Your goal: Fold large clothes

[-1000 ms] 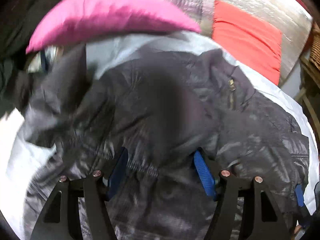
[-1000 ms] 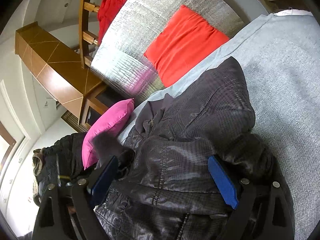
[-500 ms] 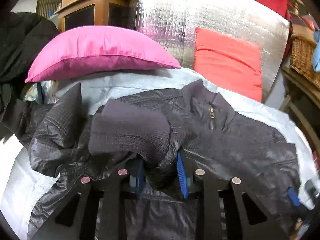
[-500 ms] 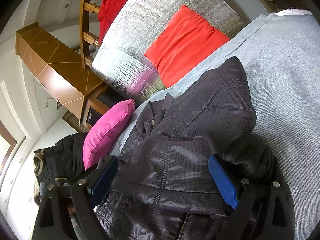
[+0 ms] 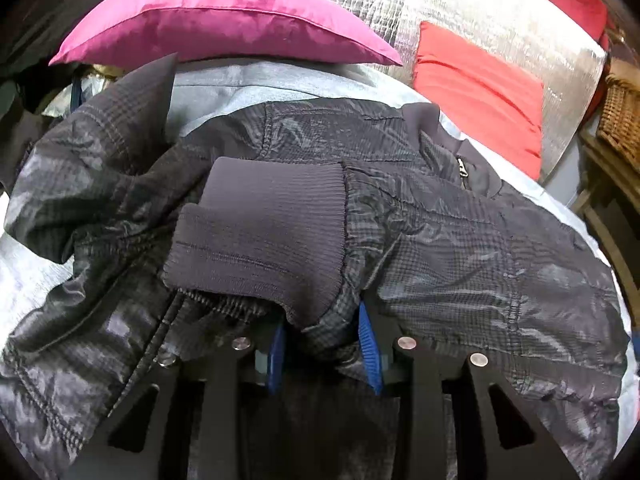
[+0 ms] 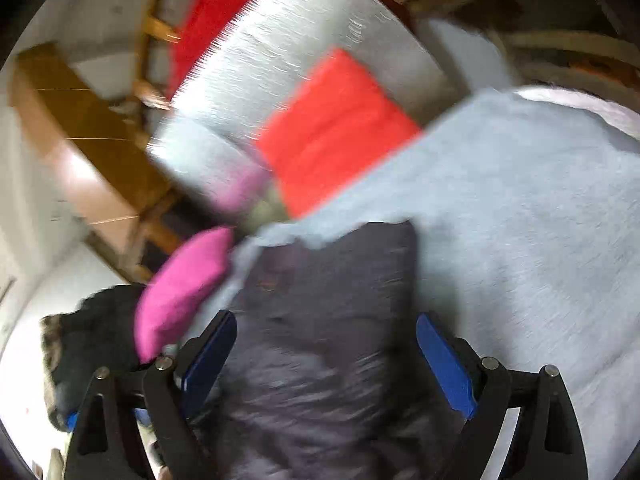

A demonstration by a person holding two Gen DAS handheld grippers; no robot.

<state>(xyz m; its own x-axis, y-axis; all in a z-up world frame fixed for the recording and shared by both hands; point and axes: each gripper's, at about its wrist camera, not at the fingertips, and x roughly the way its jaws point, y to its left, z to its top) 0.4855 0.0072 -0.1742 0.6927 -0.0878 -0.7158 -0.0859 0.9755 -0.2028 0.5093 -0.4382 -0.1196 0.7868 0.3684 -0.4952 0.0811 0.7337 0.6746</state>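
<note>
A dark grey checked jacket (image 5: 460, 240) lies spread on a light grey cover (image 5: 224, 84). Its sleeve is folded across the body, and the ribbed cuff (image 5: 260, 236) lies just ahead of my left gripper (image 5: 322, 344). Sleeve fabric fills the narrow gap between the blue pads, which still press on it while the jaws are opening slightly. The right wrist view is blurred by motion. There my right gripper (image 6: 324, 356) is wide open above the jacket (image 6: 328, 300), with its pads well clear of the cloth on both sides.
A pink pillow (image 5: 224, 20) lies at the jacket's far edge. A red cushion (image 5: 480, 96) leans on a silver foil backrest (image 5: 460, 8). A wicker basket (image 5: 622, 116) is at the right. A wooden cabinet (image 6: 80, 140) and a dark clothes pile (image 6: 92, 340) are at the left.
My left gripper narrowed onto the sleeve and carried the cuff over the jacket body. My right gripper stayed open and swung away, so its view is now blurred.
</note>
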